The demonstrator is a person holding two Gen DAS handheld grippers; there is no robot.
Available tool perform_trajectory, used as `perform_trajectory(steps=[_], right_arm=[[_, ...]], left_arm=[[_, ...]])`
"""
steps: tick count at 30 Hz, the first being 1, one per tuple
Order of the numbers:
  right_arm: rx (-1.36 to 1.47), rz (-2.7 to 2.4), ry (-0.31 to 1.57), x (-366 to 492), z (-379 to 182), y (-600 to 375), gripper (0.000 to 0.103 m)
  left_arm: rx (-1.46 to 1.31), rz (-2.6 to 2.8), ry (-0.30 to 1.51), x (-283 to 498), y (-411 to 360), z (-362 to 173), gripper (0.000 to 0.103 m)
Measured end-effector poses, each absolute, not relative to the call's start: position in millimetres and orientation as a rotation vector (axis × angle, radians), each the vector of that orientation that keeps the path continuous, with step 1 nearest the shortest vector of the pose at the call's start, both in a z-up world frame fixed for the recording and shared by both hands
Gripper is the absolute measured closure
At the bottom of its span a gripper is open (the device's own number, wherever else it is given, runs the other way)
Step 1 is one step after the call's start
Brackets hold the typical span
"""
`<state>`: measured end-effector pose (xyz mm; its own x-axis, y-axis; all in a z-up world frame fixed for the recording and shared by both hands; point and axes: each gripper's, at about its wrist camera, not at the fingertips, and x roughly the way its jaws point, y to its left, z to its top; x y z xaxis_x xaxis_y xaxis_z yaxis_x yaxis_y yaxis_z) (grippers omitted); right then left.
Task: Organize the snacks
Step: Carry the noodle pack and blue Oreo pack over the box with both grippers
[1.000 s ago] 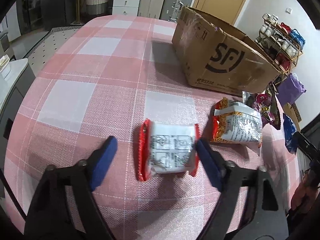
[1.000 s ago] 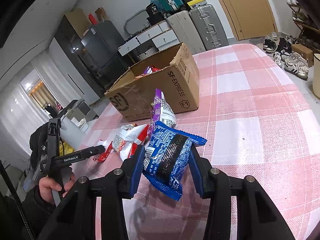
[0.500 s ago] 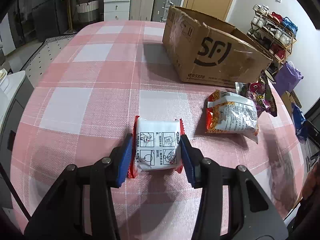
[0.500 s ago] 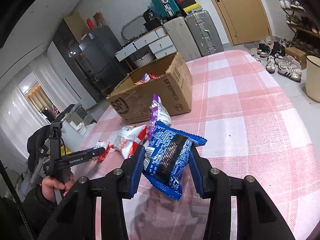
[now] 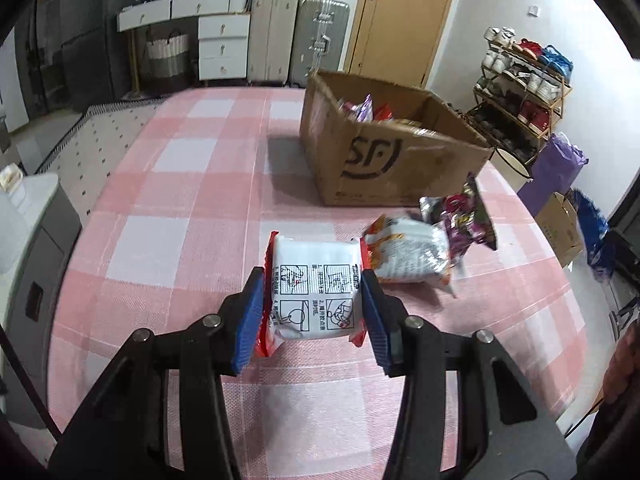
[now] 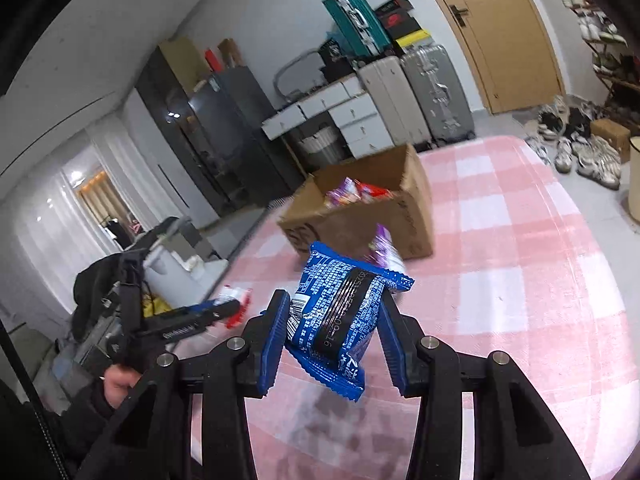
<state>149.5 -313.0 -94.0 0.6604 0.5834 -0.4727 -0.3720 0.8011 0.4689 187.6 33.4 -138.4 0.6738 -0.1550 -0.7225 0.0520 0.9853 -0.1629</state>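
Note:
My left gripper is shut on a white snack packet with red ends, held just above the pink checked tablecloth. Behind it lie an orange-and-white packet and a purple packet. The open cardboard box with several snacks inside stands beyond them. My right gripper is shut on a blue snack packet, lifted off the cloth. The right wrist view shows the box further back, and the left gripper with its red-ended packet at the left.
Suitcases and white drawers stand past the table's far end, by a wooden door. A shoe rack and a purple bag are to the right. A person's hand holds the left tool.
The left jaws closed on the white packet and lifted it. The right gripper rose with the blue packet. The box interior has come into sight in both views.

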Motion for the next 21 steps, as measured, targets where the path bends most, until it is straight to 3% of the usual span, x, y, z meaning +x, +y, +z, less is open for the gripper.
perform_trajectory(steps=[21], right_arm=[[0.205,0.642,0.499,203.8,14.0,-269.8,0.059]], left_arm=[[-0.113,-0.249,0.685,239.8,6.8,-21.7,0.059]])
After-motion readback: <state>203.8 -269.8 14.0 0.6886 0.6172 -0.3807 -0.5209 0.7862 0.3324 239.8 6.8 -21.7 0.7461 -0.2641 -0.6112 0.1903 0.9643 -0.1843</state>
